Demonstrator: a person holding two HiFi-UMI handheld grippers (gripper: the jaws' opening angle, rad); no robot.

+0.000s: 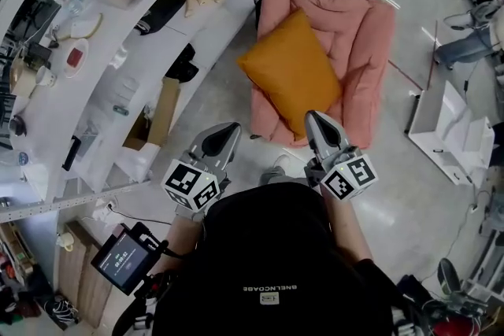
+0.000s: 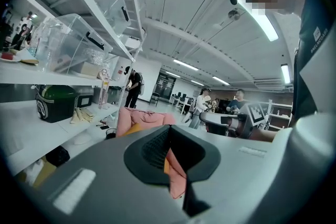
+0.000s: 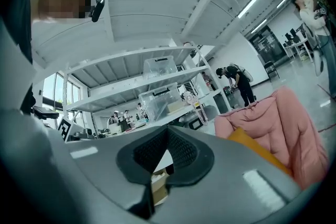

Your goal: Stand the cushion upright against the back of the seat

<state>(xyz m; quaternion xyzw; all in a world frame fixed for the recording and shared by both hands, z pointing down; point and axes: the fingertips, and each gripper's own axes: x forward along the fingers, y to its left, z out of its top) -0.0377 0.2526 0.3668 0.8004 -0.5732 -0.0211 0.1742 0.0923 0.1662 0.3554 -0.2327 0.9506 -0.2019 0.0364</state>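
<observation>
left gripper clenched, empty | right gripper likewise | level, seemingly short of cushion

Soft matt cloth on the seat, hard matt plastic in the hands, a shiny floor below.

The cushion is orange cloth, matt and smooth. The seat is pink padded cloth, quilted and creased. The left tongs and right tongs have smooth, matt grey plastic shells, and their pads look dark, rubbery and finely ribbed. The floor is grey, smooth and glossy, catching streaks of light. The shelves look like white painted metal. The storage boxes are clear glossy plastic, and the cardboard box is brown and matt. The person's top is black matt cloth.
</observation>
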